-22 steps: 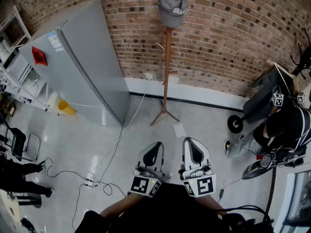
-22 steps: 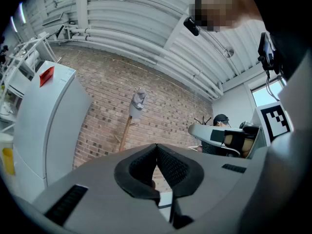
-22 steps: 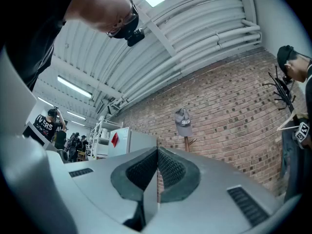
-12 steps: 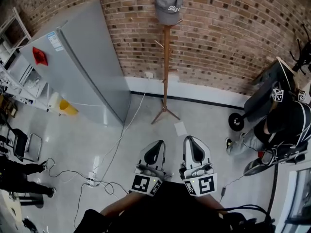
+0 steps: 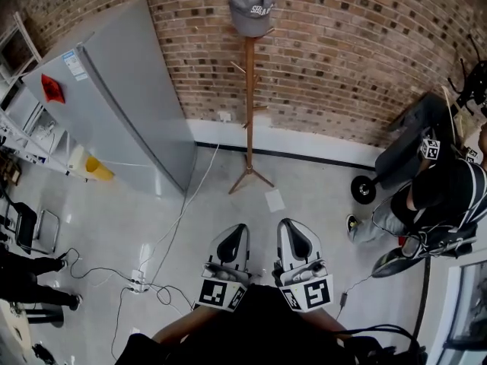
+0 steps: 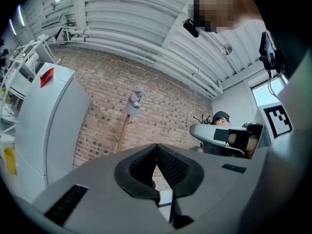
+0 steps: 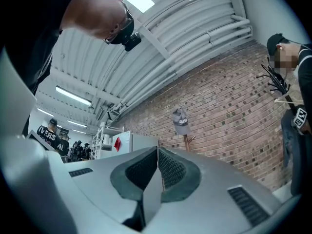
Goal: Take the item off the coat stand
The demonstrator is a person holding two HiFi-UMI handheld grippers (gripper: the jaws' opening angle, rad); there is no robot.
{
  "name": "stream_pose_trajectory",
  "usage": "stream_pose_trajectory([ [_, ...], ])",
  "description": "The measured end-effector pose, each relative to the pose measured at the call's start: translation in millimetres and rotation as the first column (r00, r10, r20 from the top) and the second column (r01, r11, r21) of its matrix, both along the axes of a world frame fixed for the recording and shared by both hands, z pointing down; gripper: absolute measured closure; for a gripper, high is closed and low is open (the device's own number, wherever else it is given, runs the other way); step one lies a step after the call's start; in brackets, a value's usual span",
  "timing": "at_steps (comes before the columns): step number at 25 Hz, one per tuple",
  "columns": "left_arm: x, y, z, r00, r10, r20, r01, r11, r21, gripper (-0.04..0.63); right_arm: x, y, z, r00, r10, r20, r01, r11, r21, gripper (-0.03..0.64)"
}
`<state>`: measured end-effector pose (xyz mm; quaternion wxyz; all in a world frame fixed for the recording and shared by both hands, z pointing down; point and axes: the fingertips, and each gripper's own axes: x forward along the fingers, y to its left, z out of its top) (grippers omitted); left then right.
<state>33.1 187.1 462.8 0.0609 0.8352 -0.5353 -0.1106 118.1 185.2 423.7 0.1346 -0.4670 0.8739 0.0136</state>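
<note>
A grey cap [image 5: 252, 4] hangs on top of a wooden coat stand [image 5: 249, 112] against the brick wall. The cap [image 6: 135, 103] shows far off in the left gripper view, and the cap [image 7: 181, 121] also shows in the right gripper view. My left gripper [image 5: 237, 230] and right gripper [image 5: 292, 225] are held side by side close to my body, well short of the stand. Both have their jaws pressed together with nothing between them.
A grey fridge [image 5: 125, 105] stands left of the coat stand. White cables [image 5: 163, 242] and a power strip [image 5: 137, 284] trail over the floor. A piece of paper [image 5: 274, 200] lies near the stand's feet. A seated person [image 5: 441, 196] and a wheeled cart are at the right.
The view has shifted: the coat stand, cap and fridge sit further left in the frame than before. Both grippers stay shut and close to my body.
</note>
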Motion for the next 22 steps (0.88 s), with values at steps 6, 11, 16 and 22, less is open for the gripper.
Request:
stream_pose_trajectory([
  [6, 8, -17, 10, 1.000, 0.024, 0.006, -0.024, 1.000, -0.004, 0.578, 9, -17, 8, 0.999, 0.046, 0.003, -0.046, 0.999, -0.003, 0.598],
  [11, 4, -49, 11, 0.998, 0.056, 0.001, -0.056, 0.998, -0.012, 0.580, -1, -46, 10, 0.998, 0.064, -0.007, -0.064, 0.998, -0.022, 0.598],
  [16, 4, -86, 2, 0.995, 0.096, 0.002, -0.096, 0.995, 0.002, 0.579, -12, -86, 5, 0.997, 0.078, -0.027, -0.079, 0.997, -0.022, 0.598],
  [22, 6, -127, -11, 0.989, 0.151, -0.008, -0.151, 0.988, 0.019, 0.578, -24, -133, 3, 0.995, 0.096, -0.032, -0.097, 0.995, -0.037, 0.598],
])
